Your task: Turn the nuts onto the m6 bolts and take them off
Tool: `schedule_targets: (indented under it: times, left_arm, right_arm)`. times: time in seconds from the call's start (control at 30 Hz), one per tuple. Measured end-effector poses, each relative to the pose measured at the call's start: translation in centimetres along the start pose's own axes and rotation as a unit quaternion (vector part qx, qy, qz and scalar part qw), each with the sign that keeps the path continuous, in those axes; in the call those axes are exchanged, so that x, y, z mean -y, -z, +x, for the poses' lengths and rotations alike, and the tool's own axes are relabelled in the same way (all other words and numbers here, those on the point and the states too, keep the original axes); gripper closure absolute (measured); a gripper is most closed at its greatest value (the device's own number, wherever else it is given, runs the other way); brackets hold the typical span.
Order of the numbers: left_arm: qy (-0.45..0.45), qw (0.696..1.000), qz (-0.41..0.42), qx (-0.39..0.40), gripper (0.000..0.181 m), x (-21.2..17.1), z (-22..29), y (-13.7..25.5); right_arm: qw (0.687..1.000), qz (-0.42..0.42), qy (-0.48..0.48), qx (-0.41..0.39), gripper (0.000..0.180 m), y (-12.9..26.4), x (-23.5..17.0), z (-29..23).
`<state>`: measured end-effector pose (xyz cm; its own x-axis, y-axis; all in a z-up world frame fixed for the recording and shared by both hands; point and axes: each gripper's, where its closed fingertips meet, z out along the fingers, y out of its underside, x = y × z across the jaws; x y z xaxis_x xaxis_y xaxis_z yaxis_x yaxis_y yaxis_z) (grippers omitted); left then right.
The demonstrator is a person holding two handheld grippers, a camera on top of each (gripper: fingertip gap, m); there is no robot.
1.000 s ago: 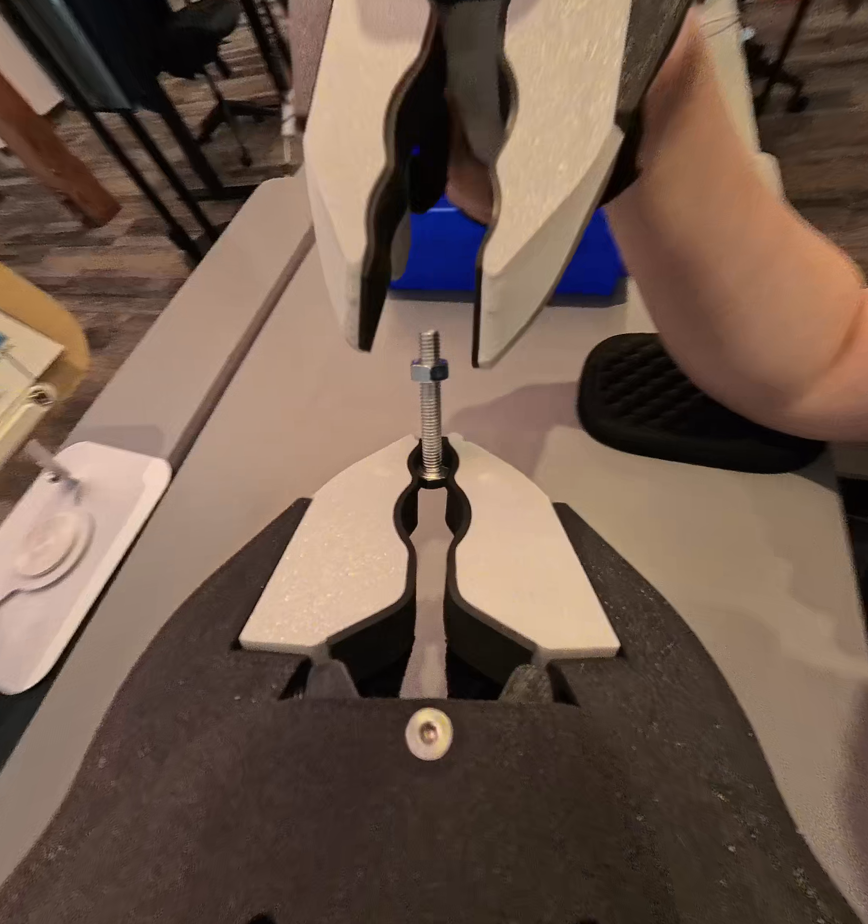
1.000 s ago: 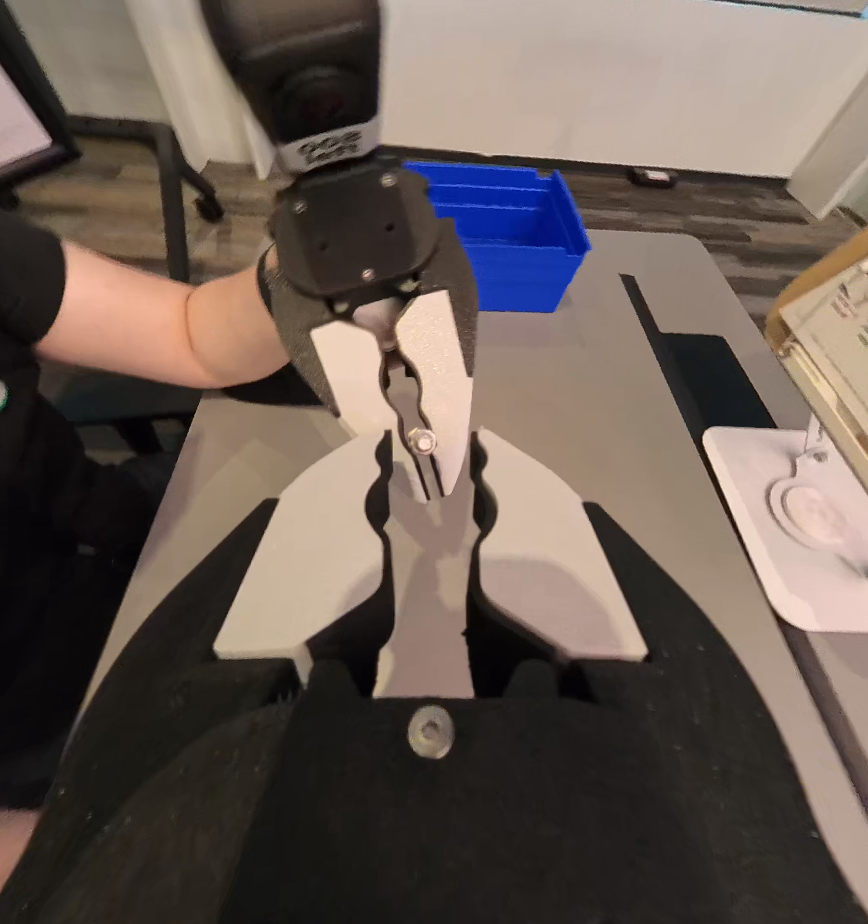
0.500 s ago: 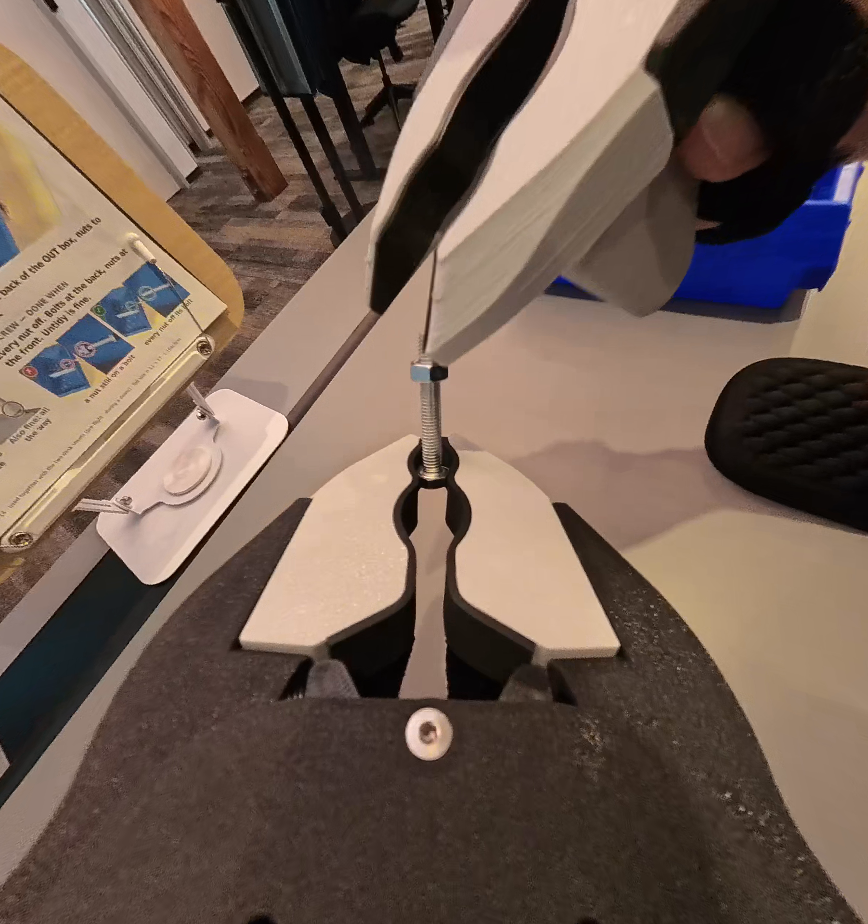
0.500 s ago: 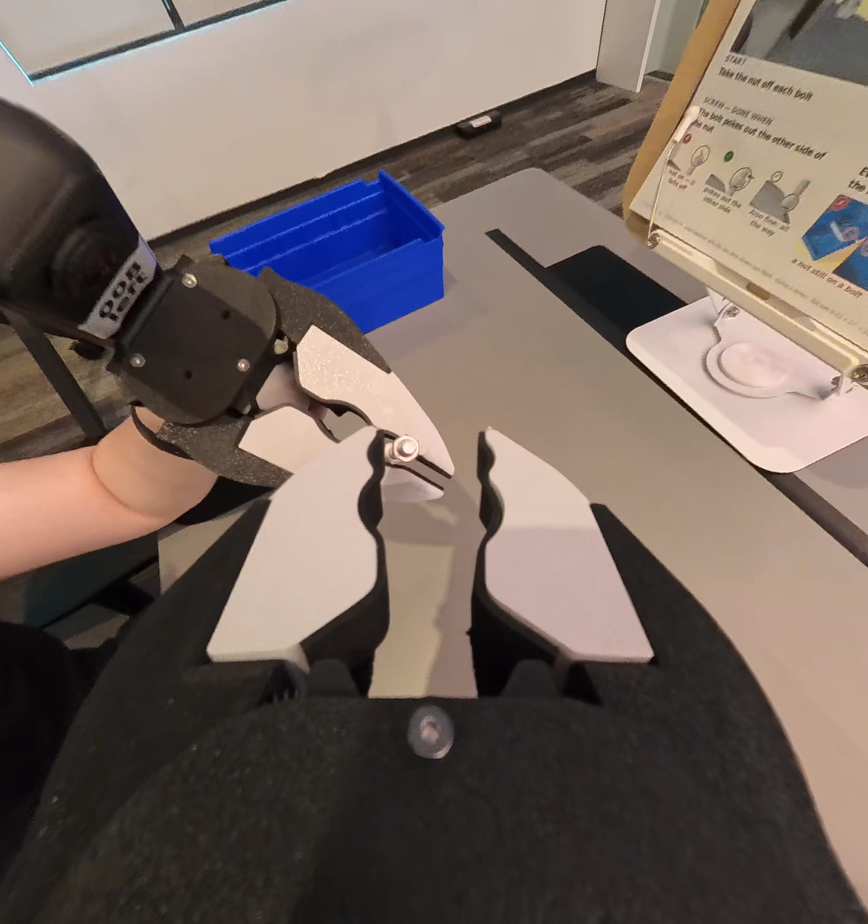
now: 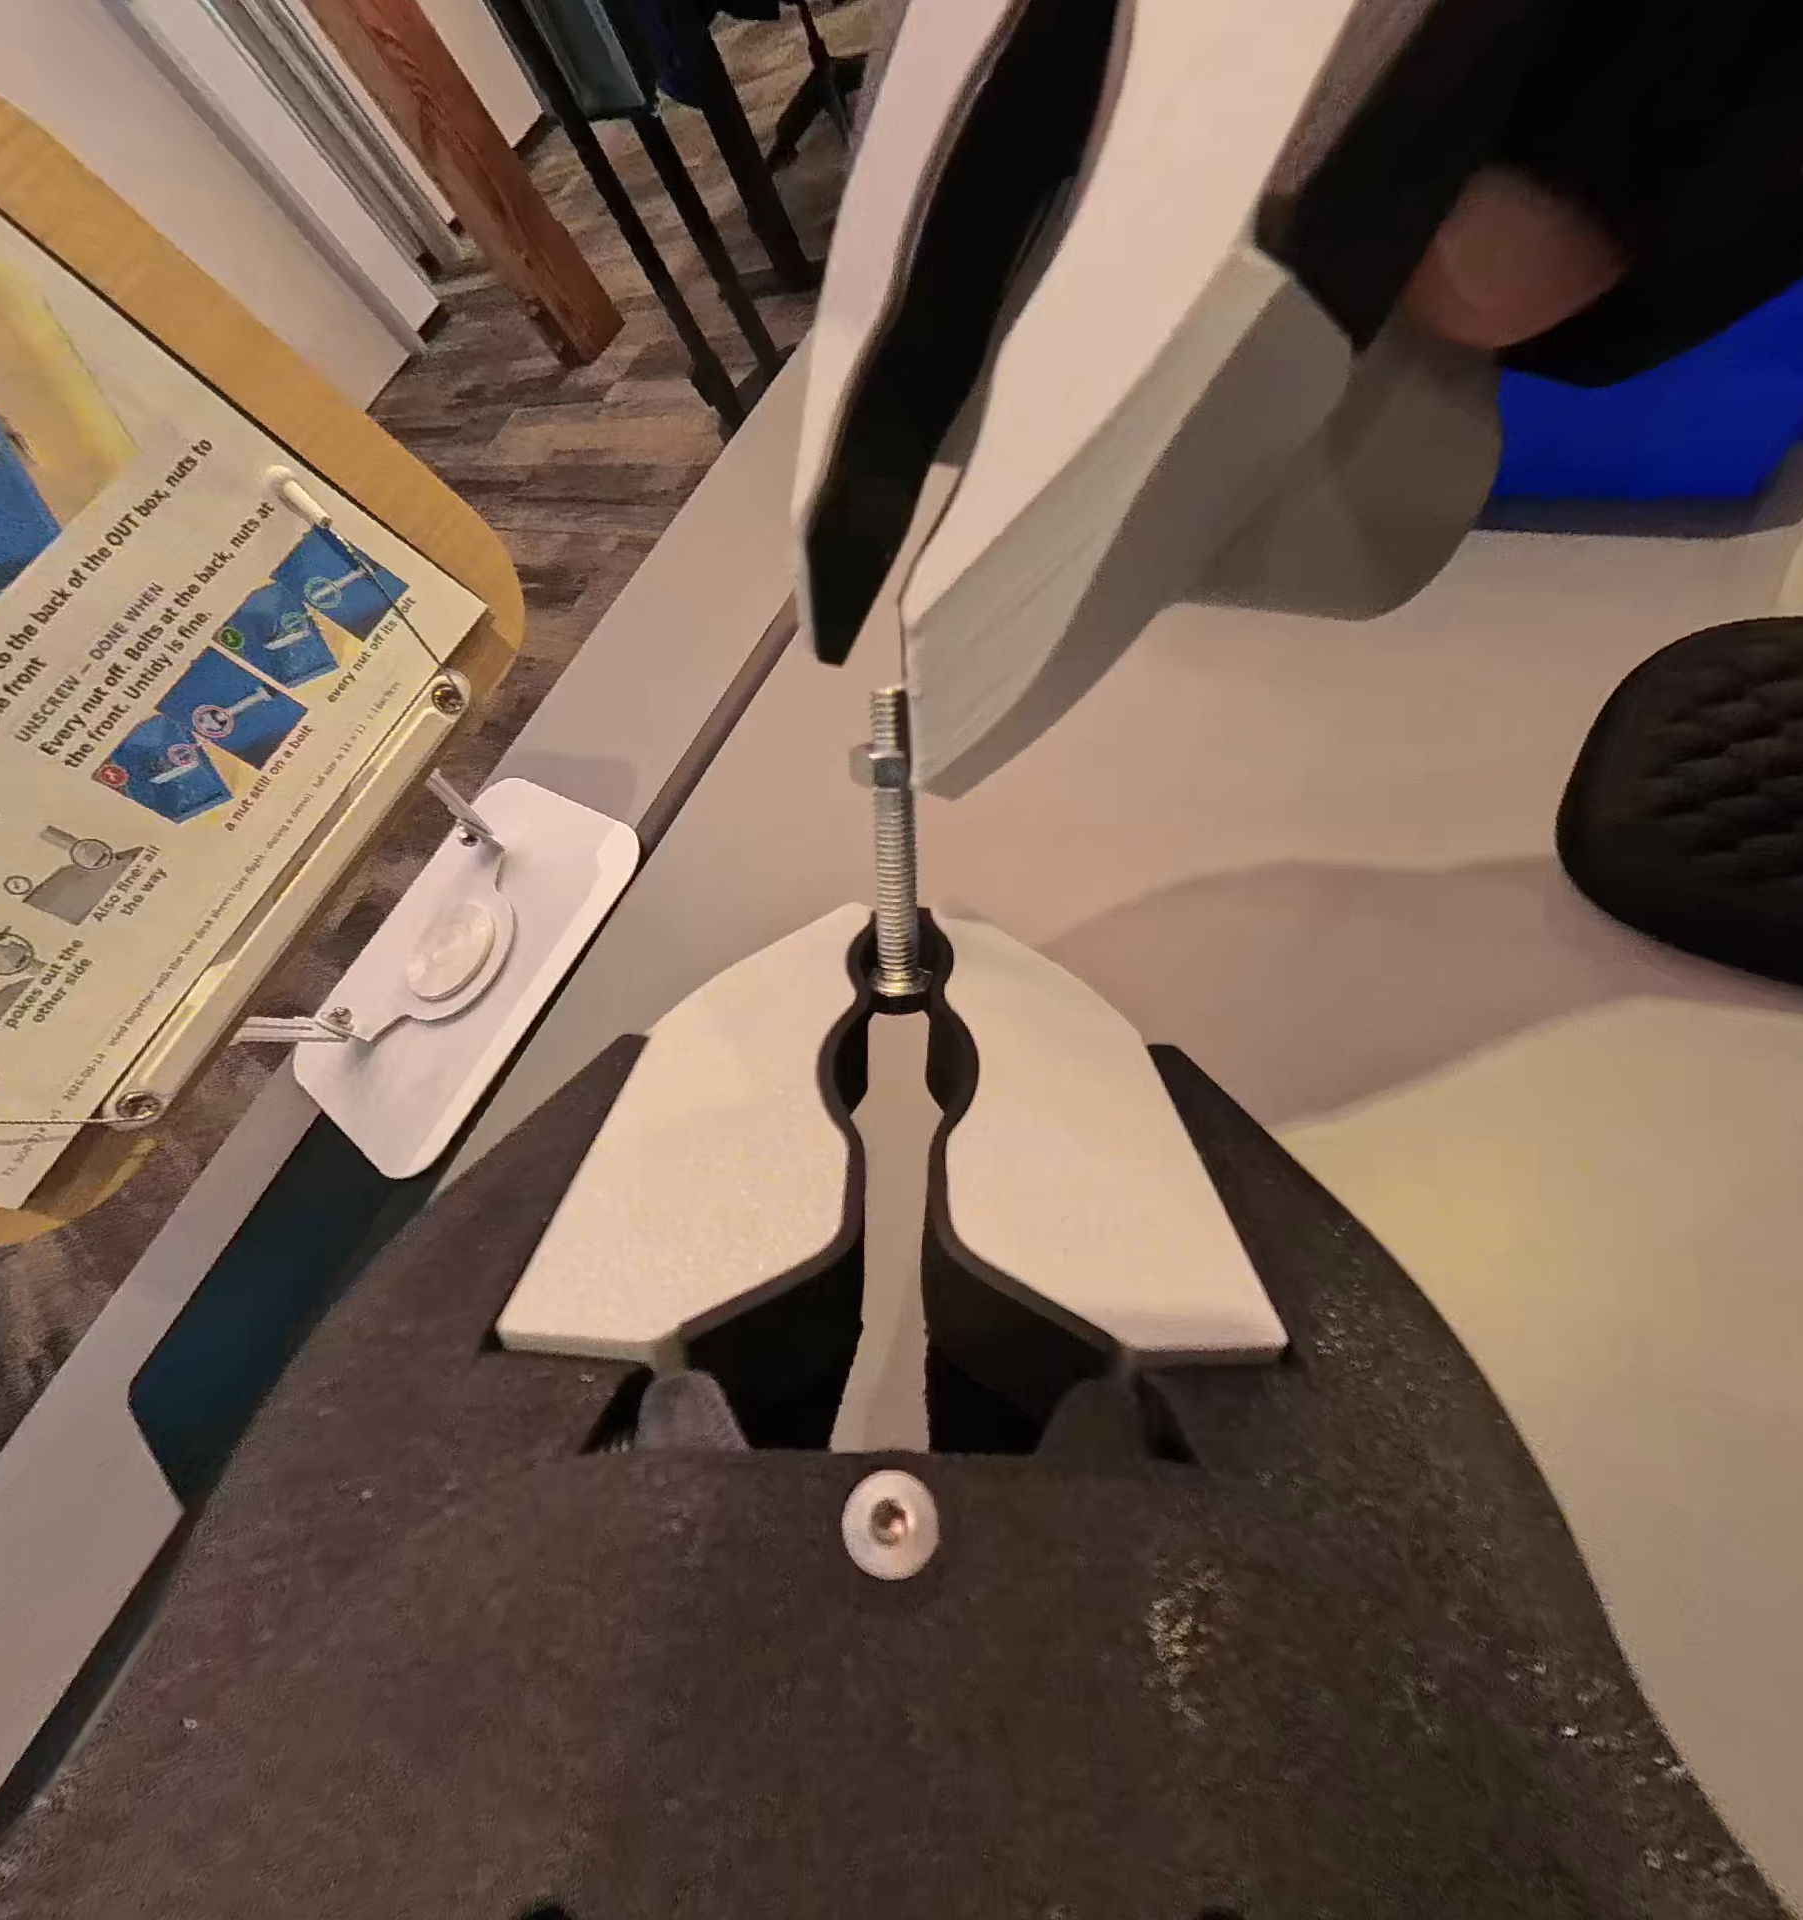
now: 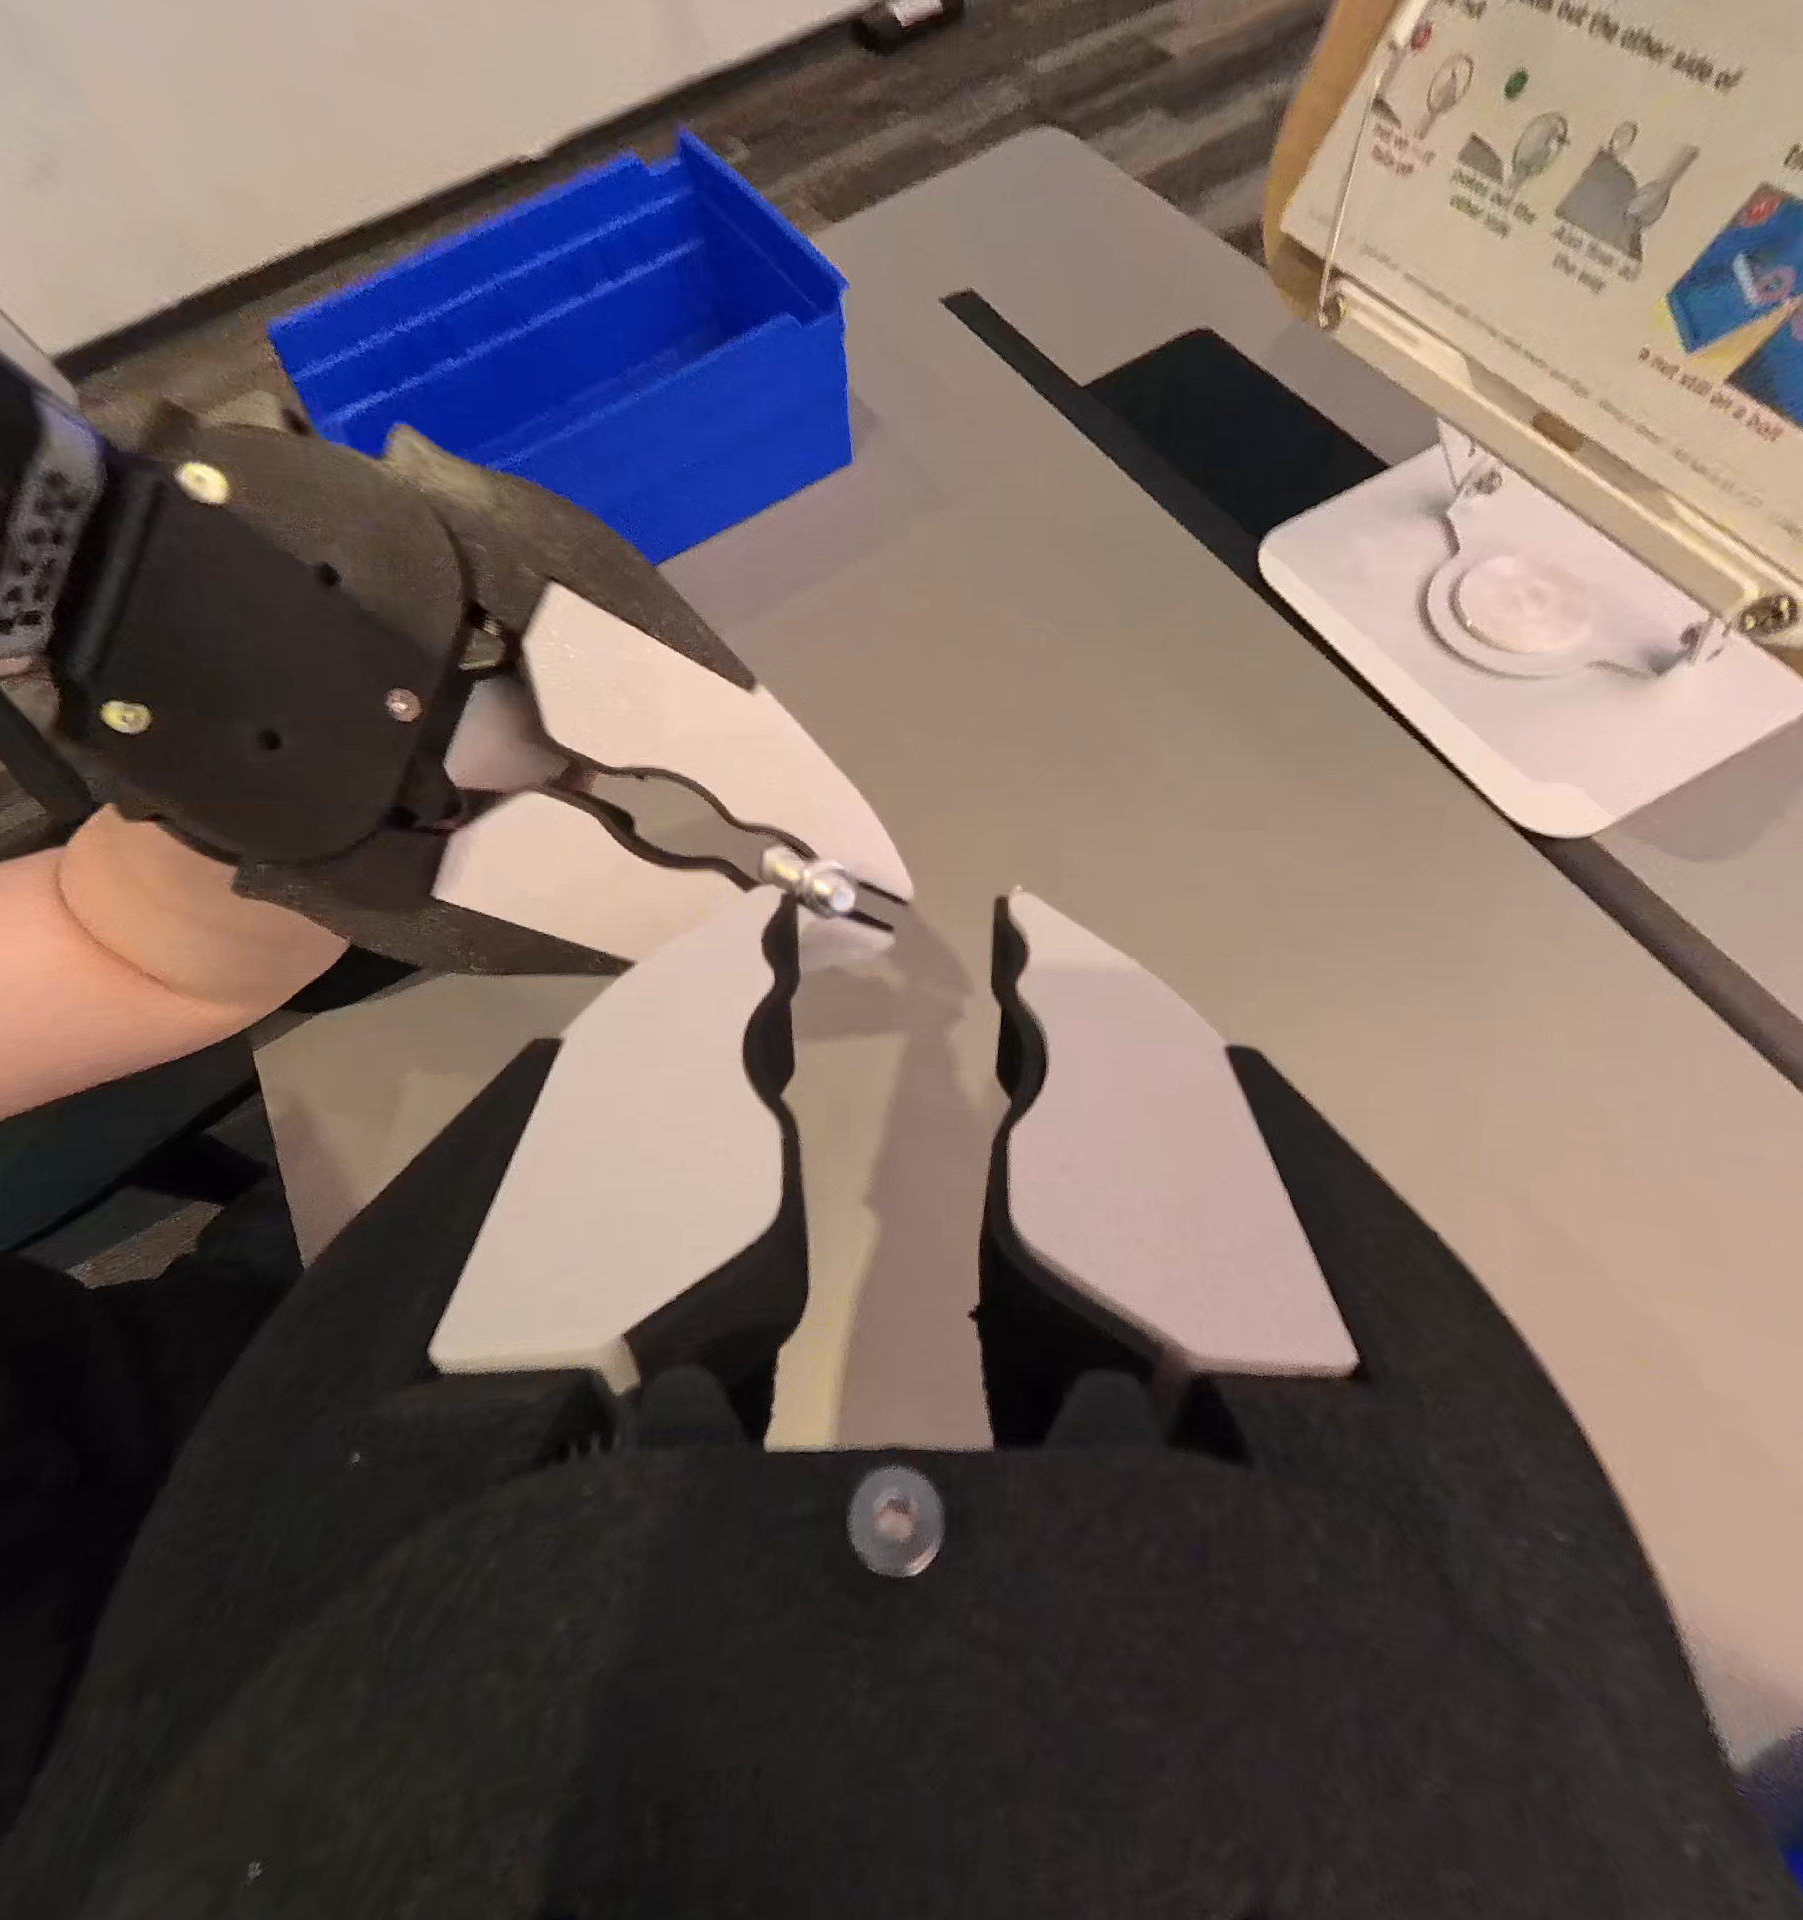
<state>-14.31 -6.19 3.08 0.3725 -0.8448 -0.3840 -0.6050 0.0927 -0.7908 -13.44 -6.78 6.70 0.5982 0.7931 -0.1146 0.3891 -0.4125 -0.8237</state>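
My left gripper (image 5: pixel 902 920) is shut on the head end of a silver M6 bolt (image 5: pixel 895 862), which sticks straight out past the fingertips. A silver nut (image 5: pixel 881 769) sits on the thread just below the bolt's tip. My right gripper (image 5: pixel 881 717) hangs over the bolt's tip, tilted, with its jaws apart and holding nothing. One of its fingers (image 5: pixel 1032 623) is right beside the nut. In the right wrist view the right gripper (image 6: pixel 897 914) is open. The left gripper (image 6: pixel 889 916) comes in from the left with the bolt (image 6: pixel 812 879) just beyond the right gripper's left fingertip.
A blue bin (image 6: pixel 585 343) stands at the far end of the grey table (image 6: pixel 1136 779). An instruction board (image 5: pixel 149 727) on a white stand base (image 5: pixel 471 966) sits off the table's edge. A black padded rest (image 5: pixel 1728 790) lies to the right. A person's forearm (image 6: pixel 97 956) holds the left gripper. The tips of one gripper are about 4 centimeters away from the tips of the other.
Both grippers swung round, bringing the instruction board into view. The right gripper turned from straddling the bolt squarely to a tilted, sideways pose. It stayed open, and the nut kept its place on the thread.
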Motion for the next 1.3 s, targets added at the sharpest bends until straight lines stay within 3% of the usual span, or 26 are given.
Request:
schedule_targets:
  times: [0.13, 0.3, 0.5, 0.6, 0.7, 0.9, 1.1, 1.3]
  left_arm:
    - [0.008, 1.0, 0.0, -0.003, 0.176, -0.1, -0.1, 0.1]
    - [0.002, 1.0, -0.002, -0.004, 0.176, -0.1, 0.1, -0.1]
    - [0.011, 1.0, 0.002, -0.002, 0.176, 0.0, -0.3, 0.3]
    - [0.008, 1.0, 0.002, -0.004, 0.176, 0.0, -0.2, 0.2]
    - [-0.001, 1.0, -0.002, -0.004, 0.176, 0.0, 0.1, 0.1]
    - [0.01, 1.0, 0.003, -0.006, 0.176, 0.0, -0.3, 0.4]
    - [0.005, 1.0, 0.011, -0.006, 0.176, 0.4, 0.0, 0.5]
    - [0.017, 0.999, 0.032, -0.016, 0.176, 1.1, 0.0, 1.0]
  right_arm:
    - [0.999, -0.034, -0.016, -0.018, 0.147, 0.5, -1.5, 1.3]
    - [1.0, 0.015, -0.006, 0.022, 0.146, 0.1, 0.5, -0.6]
    - [0.999, -0.042, -0.014, -0.02, 0.146, -0.1, -1.6, 1.2]
    - [1.0, -0.022, 0.0, 0.017, 0.146, -0.2, -0.7, -0.5]
    - [1.0, 0.006, 0.009, 0.003, 0.146, -0.4, 0.4, -0.6]
    - [0.999, -0.035, -0.006, -0.021, 0.147, 0.3, -1.4, 0.9]
    - [0.999, 0.026, 0.006, 0.024, 0.148, 0.6, 0.8, -0.8]
    - [1.0, -0.012, -0.004, 0.007, 0.149, 0.4, -0.7, 0.5]
